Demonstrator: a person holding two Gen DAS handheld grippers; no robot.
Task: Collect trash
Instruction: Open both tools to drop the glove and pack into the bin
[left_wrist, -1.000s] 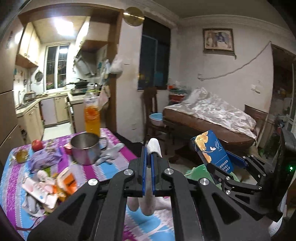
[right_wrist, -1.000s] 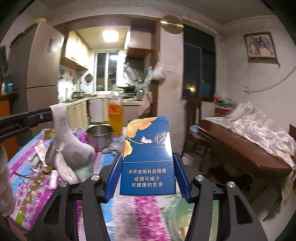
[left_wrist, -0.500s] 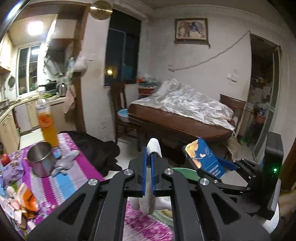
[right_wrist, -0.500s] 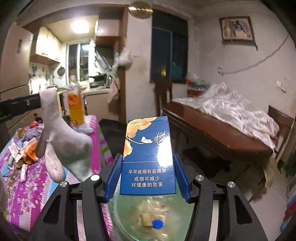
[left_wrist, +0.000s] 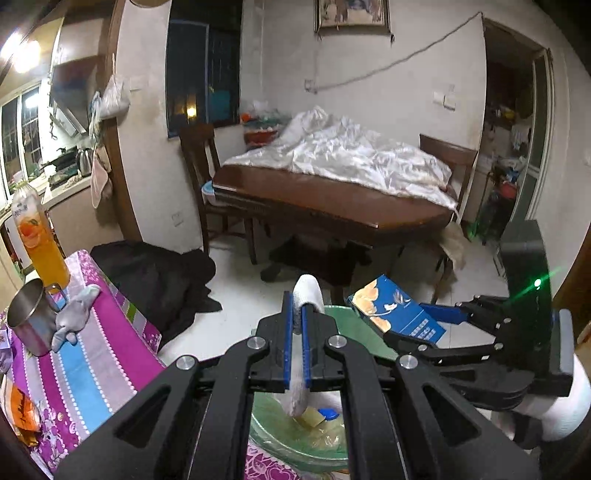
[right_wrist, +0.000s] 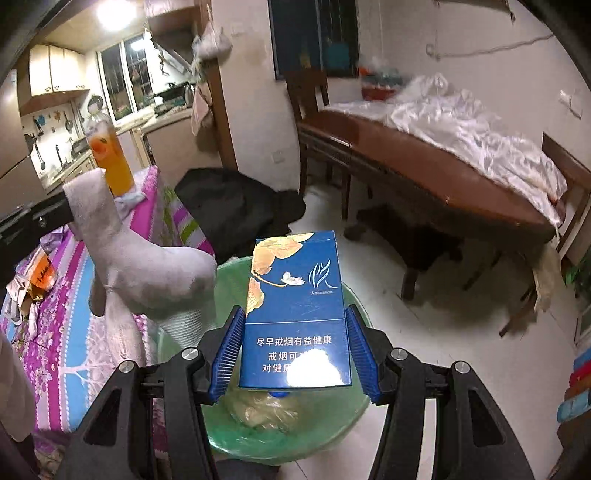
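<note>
tabletop (left_wrist: 103, 354) with striped cloth, steel mug (left_wrist: 27, 321), juice bottle (left_wrist: 40, 240) | green bin (right_wrist: 295, 435) beside tabletop (scraps inside) | right gripper (right_wrist: 295, 354) tilted down above bin, fingers gripping blue carton (right_wrist: 295, 314) | left gripper (left_wrist: 297, 332) fingers clenched on grey sock (right_wrist: 147, 269), hanging over bin

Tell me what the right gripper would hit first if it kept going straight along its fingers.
Most likely the green bin below: the right gripper, clamped on the blue cigarette box, points down into it, so the trash at the bottom would meet the box first. Depth is uncertain.
</note>
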